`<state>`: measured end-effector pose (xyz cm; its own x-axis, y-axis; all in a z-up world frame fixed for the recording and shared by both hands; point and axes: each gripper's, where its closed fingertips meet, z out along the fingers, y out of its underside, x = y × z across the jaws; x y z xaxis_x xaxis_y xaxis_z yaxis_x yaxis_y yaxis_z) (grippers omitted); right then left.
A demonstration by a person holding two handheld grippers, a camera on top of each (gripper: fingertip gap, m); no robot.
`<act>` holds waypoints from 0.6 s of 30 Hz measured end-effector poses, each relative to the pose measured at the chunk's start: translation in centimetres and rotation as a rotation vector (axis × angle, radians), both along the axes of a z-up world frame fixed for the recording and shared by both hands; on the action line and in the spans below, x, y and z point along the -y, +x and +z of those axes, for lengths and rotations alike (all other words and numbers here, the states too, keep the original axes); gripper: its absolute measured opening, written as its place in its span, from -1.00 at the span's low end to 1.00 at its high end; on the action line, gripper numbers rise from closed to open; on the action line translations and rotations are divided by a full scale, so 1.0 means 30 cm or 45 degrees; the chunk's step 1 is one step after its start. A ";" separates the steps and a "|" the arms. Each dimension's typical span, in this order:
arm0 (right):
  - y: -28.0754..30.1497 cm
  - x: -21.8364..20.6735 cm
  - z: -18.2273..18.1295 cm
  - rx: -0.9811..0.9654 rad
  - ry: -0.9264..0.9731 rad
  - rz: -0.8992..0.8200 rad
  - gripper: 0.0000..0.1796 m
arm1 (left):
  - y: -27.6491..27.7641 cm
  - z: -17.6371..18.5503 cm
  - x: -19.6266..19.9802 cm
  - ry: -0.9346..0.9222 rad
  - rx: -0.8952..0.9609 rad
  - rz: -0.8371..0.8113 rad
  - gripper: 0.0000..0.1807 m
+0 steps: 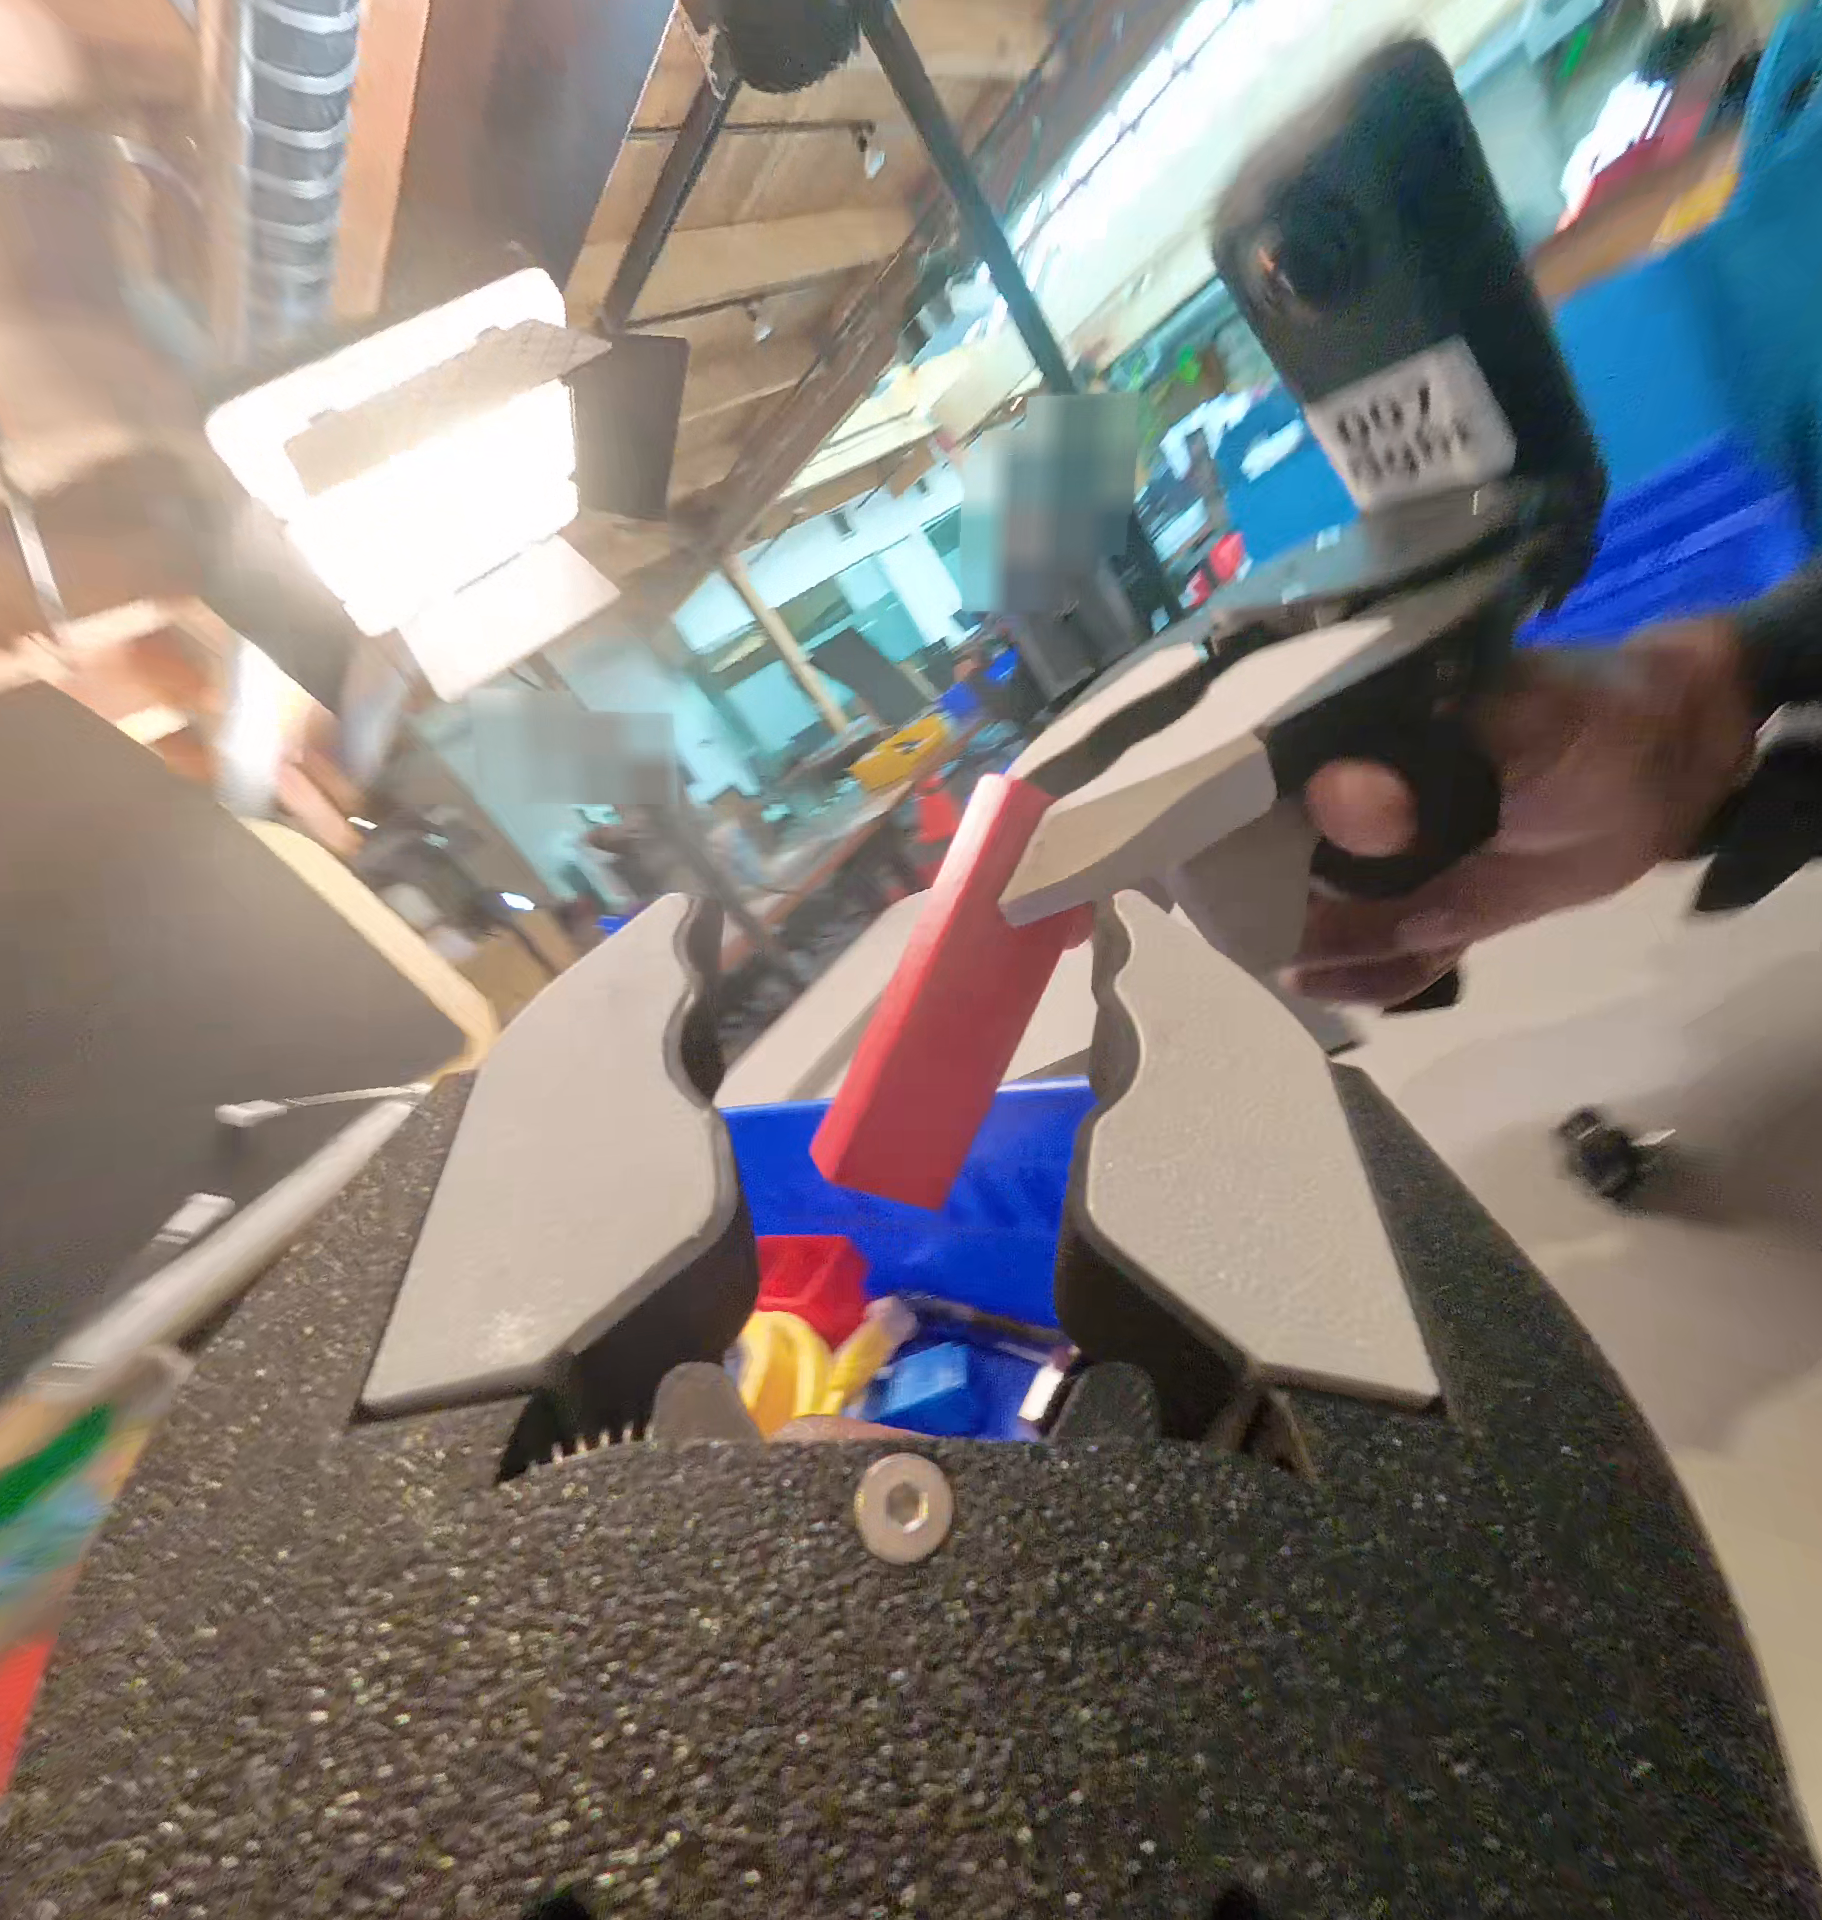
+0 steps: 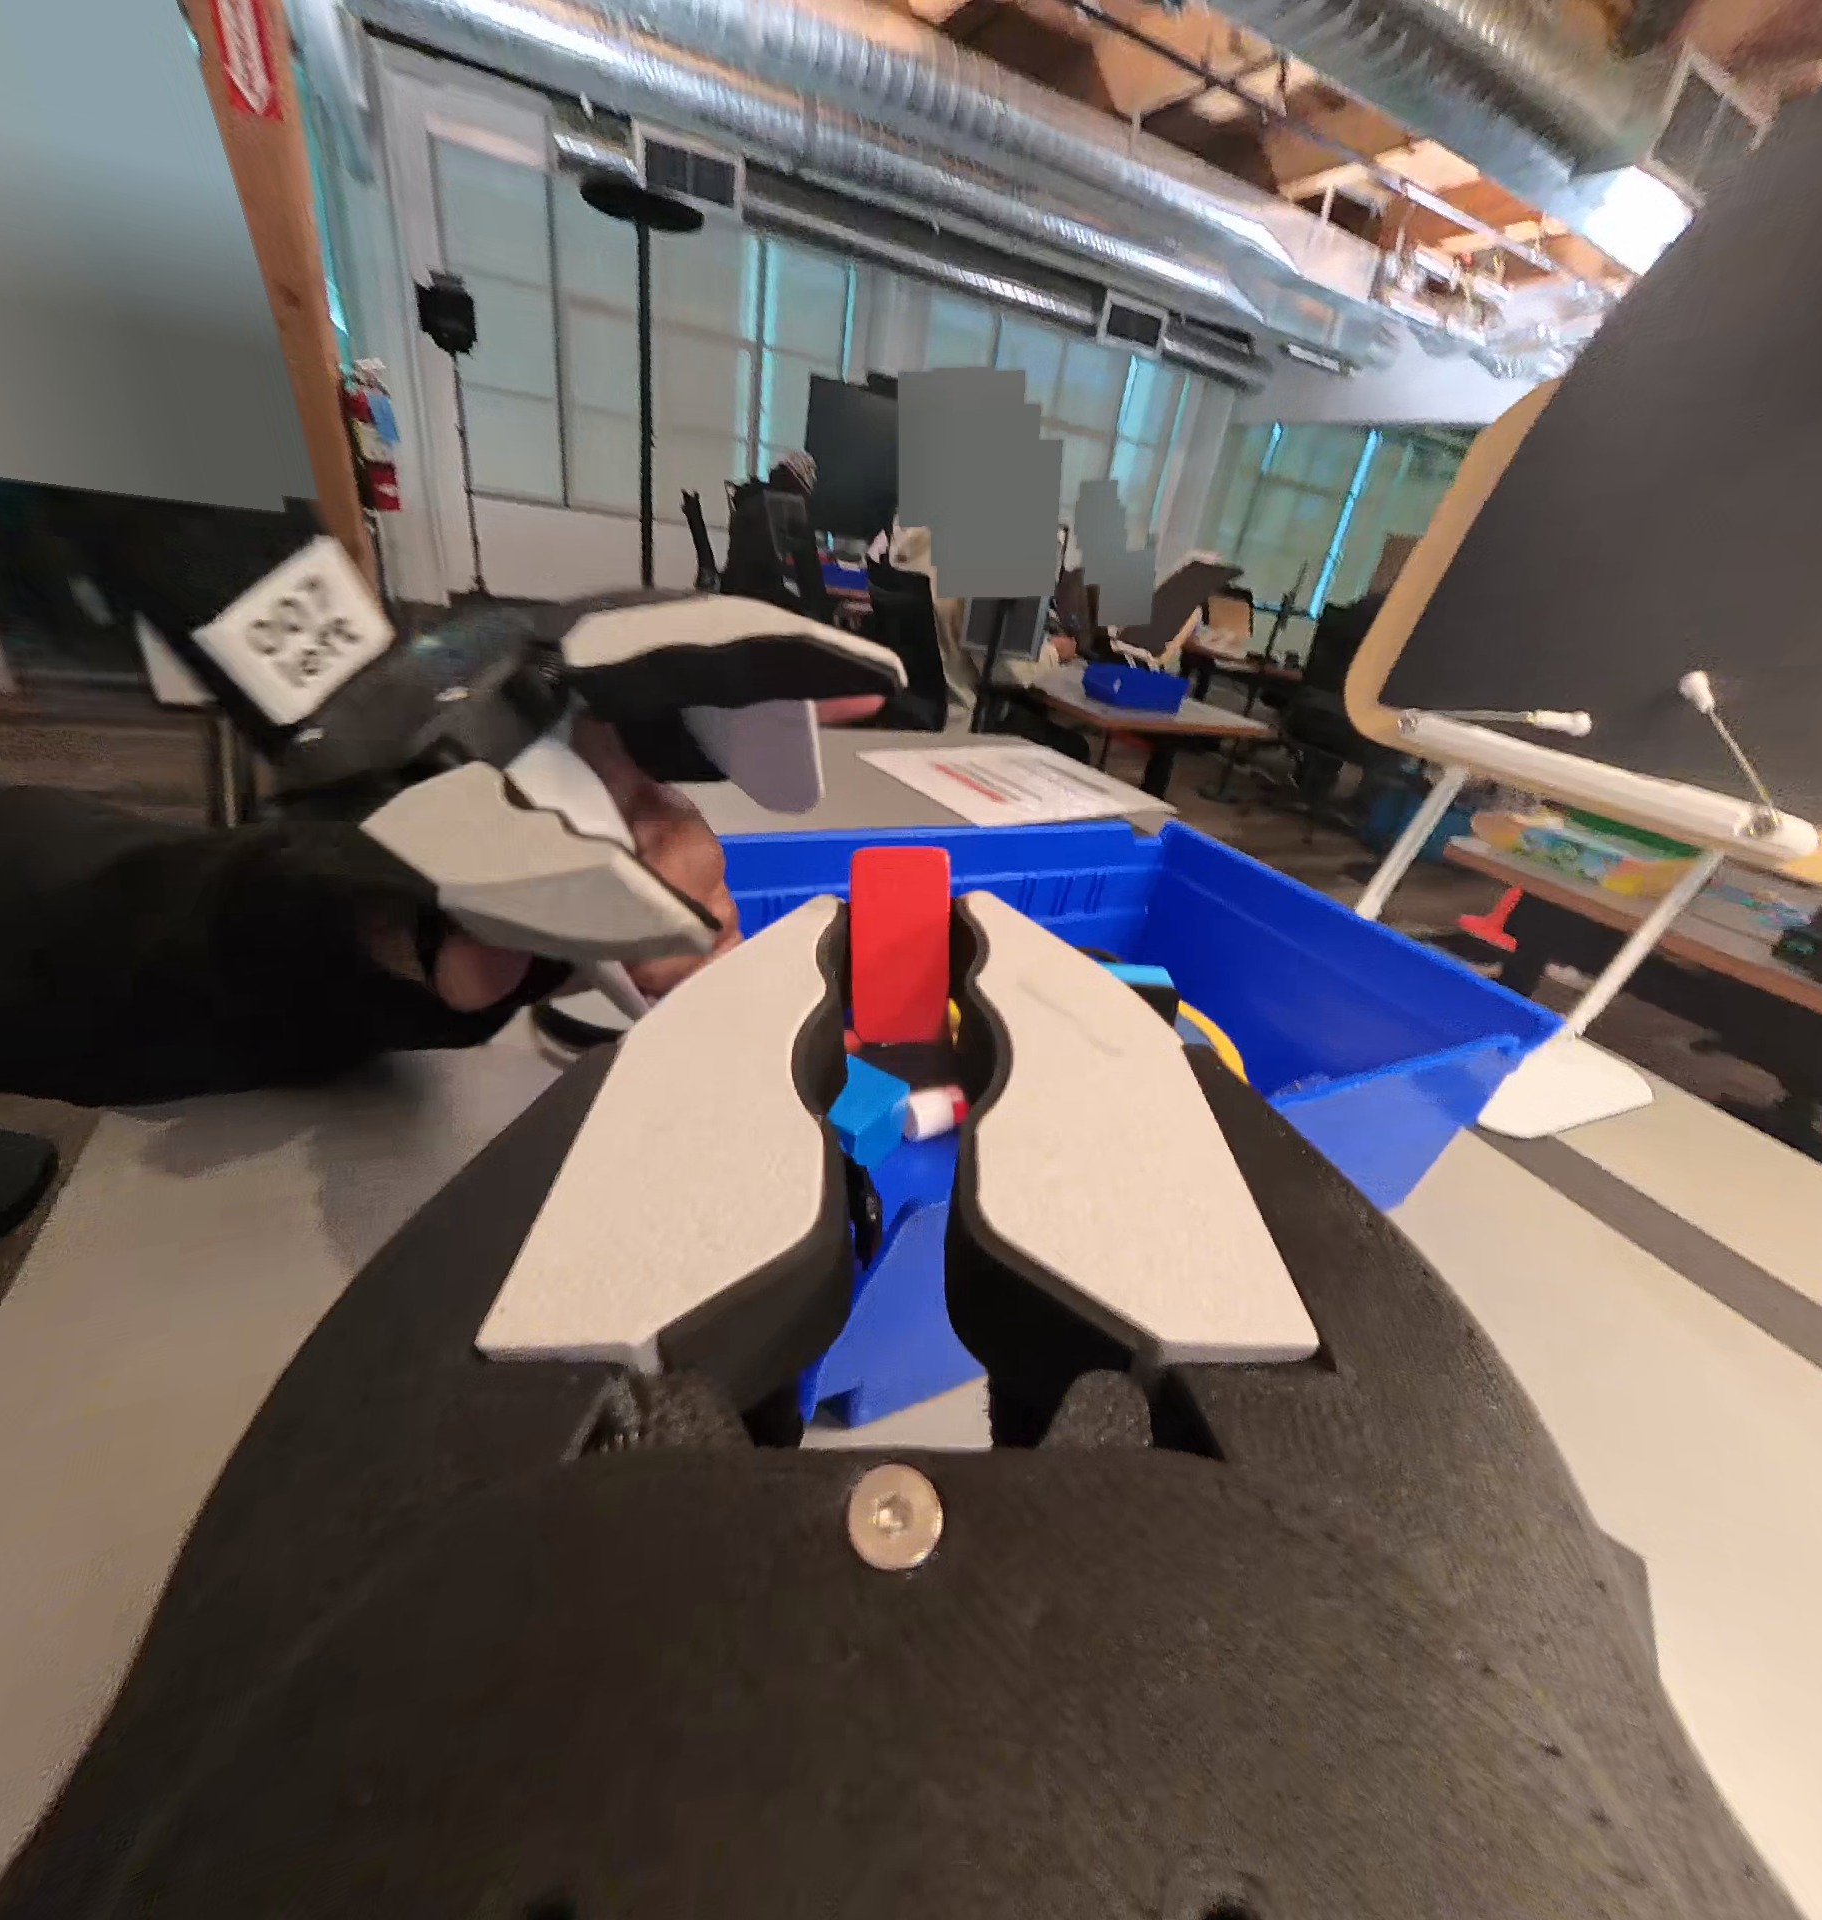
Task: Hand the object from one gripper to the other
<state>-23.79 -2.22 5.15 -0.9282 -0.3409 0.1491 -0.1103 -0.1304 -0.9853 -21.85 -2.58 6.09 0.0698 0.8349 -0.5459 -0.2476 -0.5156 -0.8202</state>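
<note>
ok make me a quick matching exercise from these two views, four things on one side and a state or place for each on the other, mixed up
Things:
1. right gripper
2. left gripper
3. red block
4. blue bin

States or places:
A. open, holding nothing
B. on the grey table, small toys inside
C. shut on the red block
D. held in the air above the bin, tilted

Pairs: 1-C, 2-A, 3-D, 4-B
</note>
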 end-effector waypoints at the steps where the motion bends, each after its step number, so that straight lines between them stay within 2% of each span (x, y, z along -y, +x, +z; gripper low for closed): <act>1: 0.004 -0.013 0.017 0.009 -0.039 0.034 -0.83 | 0.005 0.012 0.007 0.110 0.021 -0.059 -0.21; 4: 0.032 -0.060 0.065 0.064 -0.156 0.174 -0.82 | 0.005 0.010 0.014 0.370 0.141 -0.233 -0.22; 8: 0.067 -0.099 0.090 0.147 -0.234 0.326 -0.82 | 0.004 -0.040 -0.031 0.574 0.337 -0.464 -0.27; 11: 0.080 -0.092 0.069 0.134 -0.216 0.343 -0.82 | 0.013 -0.048 -0.061 0.690 0.380 -0.582 -0.45; 13: 0.082 -0.090 0.063 0.155 -0.228 0.348 -0.82 | 0.019 -0.042 -0.064 0.780 0.380 -0.640 -0.64; 16: 0.040 -0.055 0.054 0.152 -0.211 0.207 -0.72 | 0.032 -0.027 -0.054 0.827 0.363 -0.702 -0.78; 18: -0.020 -0.034 0.055 0.009 -0.272 -0.027 -0.58 | 0.019 -0.015 -0.014 0.782 0.293 -0.560 -0.81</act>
<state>-24.39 -1.19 6.80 -0.9361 -0.2826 0.2093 -0.1084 -0.3342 -0.9362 -21.29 -2.16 5.65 0.5186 0.8519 0.0724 -0.1130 0.1522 -0.9819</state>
